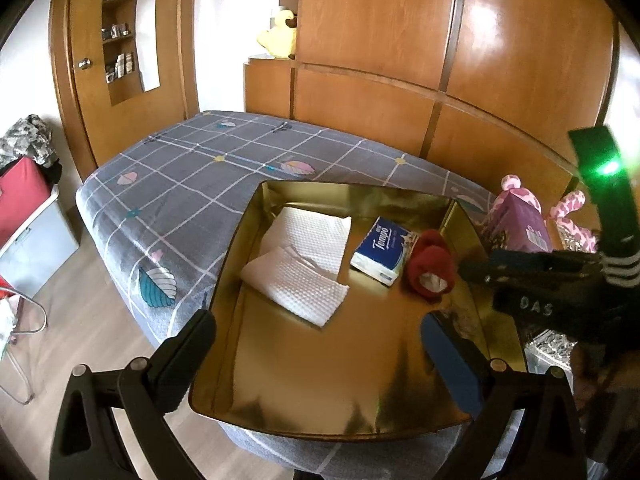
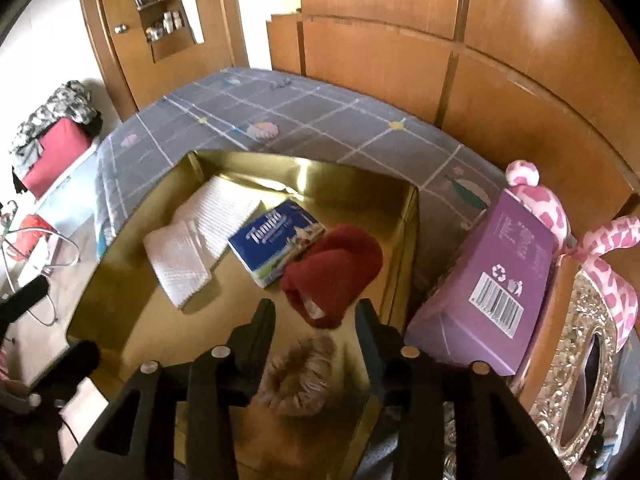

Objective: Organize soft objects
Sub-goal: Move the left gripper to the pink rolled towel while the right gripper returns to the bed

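A gold tray (image 1: 304,392) lies on the bed. It holds two folded white towels (image 1: 300,260), a blue Tempo tissue pack (image 1: 380,250) and a red knit hat (image 1: 430,268). My left gripper (image 1: 318,330) hangs open over the tray's bare near part, with nothing between its fingers. My right gripper (image 2: 316,320) points down at the tray's right side and is open. The rim of the red hat (image 2: 332,268) lies between its fingertips, and the pads do not press on it. A fuzzy beige pom-pom (image 2: 300,376) shows further back between the fingers. In the left wrist view the right gripper (image 1: 476,270) reaches in from the right.
A purple box (image 2: 492,280), a pink-and-white plush (image 2: 540,208) and an ornate silver frame (image 2: 580,360) crowd the tray's right side. The grey checked sheet (image 1: 180,184) stretches to the left and back. Wooden wardrobe panels (image 1: 400,40) stand behind the bed. A red case (image 1: 20,196) sits by the floor at left.
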### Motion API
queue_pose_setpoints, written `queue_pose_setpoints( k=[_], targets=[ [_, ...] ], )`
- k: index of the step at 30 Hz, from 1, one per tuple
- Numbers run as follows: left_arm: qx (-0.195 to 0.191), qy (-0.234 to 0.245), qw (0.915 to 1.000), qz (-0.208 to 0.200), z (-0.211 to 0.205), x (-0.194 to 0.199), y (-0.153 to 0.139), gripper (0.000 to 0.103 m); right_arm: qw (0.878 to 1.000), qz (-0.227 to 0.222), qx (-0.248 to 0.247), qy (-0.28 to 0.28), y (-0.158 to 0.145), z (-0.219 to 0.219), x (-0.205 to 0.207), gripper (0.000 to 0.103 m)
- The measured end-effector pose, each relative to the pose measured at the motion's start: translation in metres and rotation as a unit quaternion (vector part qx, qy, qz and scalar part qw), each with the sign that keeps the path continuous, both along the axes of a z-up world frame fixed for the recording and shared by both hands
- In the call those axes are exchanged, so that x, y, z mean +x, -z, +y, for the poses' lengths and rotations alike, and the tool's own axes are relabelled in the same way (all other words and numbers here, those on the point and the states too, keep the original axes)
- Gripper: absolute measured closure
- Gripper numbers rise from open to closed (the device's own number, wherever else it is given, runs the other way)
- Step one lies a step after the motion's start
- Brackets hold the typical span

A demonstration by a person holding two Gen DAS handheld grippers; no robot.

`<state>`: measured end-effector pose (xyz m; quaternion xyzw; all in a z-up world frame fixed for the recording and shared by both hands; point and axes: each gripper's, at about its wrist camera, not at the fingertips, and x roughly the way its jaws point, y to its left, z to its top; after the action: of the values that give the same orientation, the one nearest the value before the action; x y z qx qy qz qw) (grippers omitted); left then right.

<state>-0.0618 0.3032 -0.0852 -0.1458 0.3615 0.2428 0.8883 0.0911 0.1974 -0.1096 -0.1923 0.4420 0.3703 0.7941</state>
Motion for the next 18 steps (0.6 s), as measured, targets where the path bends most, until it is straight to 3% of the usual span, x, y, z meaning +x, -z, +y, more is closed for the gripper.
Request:
queue_pose_setpoints(
  k=[9,18],
  targets=[
    [0.007,0.013,0.9999,-0.008,-0.01,0.0,-0.003,0.001,0.998,-0.035,0.047,0.038,-0.031,-0.038,-0.009,0.061],
    [-0.001,0.061,0.998,-0.02,-0.034,0.004,-0.006,0.001,0.989,-0.064,0.08,0.109,-0.05,-0.121,-0.01,0.061]
  ],
)
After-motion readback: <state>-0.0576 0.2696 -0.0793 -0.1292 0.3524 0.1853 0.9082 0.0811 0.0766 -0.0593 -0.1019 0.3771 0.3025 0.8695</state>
